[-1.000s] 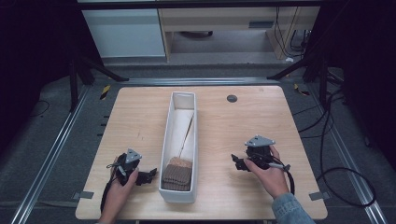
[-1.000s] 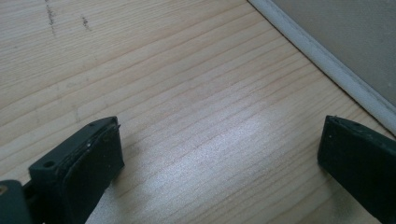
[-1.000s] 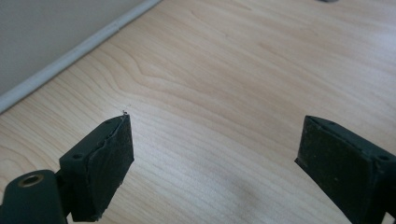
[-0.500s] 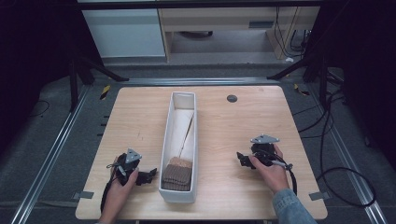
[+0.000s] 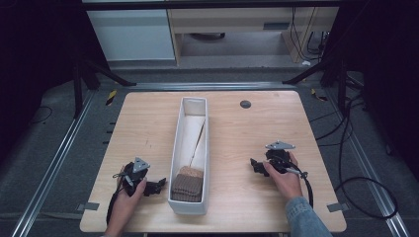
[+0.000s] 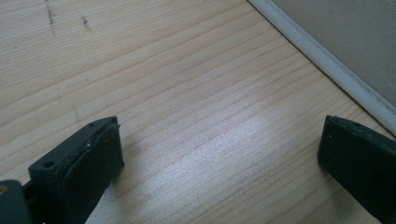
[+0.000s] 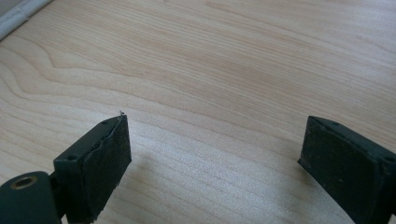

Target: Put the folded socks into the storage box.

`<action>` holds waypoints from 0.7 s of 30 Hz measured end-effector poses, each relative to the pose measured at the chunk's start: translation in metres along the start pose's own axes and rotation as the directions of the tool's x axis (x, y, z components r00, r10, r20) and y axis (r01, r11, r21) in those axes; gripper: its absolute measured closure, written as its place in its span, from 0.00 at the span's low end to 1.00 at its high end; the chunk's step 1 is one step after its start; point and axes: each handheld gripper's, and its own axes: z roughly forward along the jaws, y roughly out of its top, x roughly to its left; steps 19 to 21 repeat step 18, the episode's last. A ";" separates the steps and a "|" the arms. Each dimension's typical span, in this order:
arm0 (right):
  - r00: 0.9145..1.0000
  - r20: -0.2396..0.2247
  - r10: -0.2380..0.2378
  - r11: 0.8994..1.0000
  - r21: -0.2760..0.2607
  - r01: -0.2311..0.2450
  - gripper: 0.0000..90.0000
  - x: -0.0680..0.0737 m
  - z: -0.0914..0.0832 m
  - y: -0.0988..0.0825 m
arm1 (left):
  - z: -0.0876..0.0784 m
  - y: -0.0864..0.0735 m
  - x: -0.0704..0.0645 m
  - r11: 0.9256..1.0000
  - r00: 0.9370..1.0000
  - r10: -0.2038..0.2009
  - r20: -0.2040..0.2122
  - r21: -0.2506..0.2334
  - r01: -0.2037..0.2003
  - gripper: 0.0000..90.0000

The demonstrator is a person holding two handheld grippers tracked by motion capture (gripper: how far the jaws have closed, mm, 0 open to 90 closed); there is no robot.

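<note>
A long white bin [image 5: 189, 148] stands lengthways in the middle of the wooden table [image 5: 237, 128]. At its near end lies a brown ribbed block [image 5: 188, 183], and a thin stick [image 5: 200, 138] leans along the inside. My left gripper [image 5: 157, 185] rests on the table just left of the bin's near end, open, its jaws wide apart over bare wood [image 6: 219, 140], with the bin's wall [image 6: 327, 70] ahead at the right. My right gripper [image 5: 257, 165] sits right of the bin, open over bare wood [image 7: 215, 140], jaws pointing toward the bin.
A small dark round disc [image 5: 245, 103] sits near the table's far edge. Black cables [image 5: 356, 163] trail off the right side onto the floor. Metal rails [image 5: 59, 158] run along the left, and a shelf unit [image 5: 237, 29] stands beyond the table.
My right gripper has shifted slightly to the right and away from the bin. The left gripper has stayed put.
</note>
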 end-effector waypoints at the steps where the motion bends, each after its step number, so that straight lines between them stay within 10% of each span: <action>1: 1.000 0.000 0.000 1.000 0.003 0.000 0.09 0.000 0.002 -0.001 | 0.000 0.000 0.000 1.000 1.000 0.000 0.000 0.000 0.000 0.00; 21: 0.998 0.054 -0.008 0.999 0.047 0.005 0.00 0.003 0.005 -0.001 | 0.000 0.000 0.000 1.000 1.000 -0.001 -0.001 0.000 0.001 0.00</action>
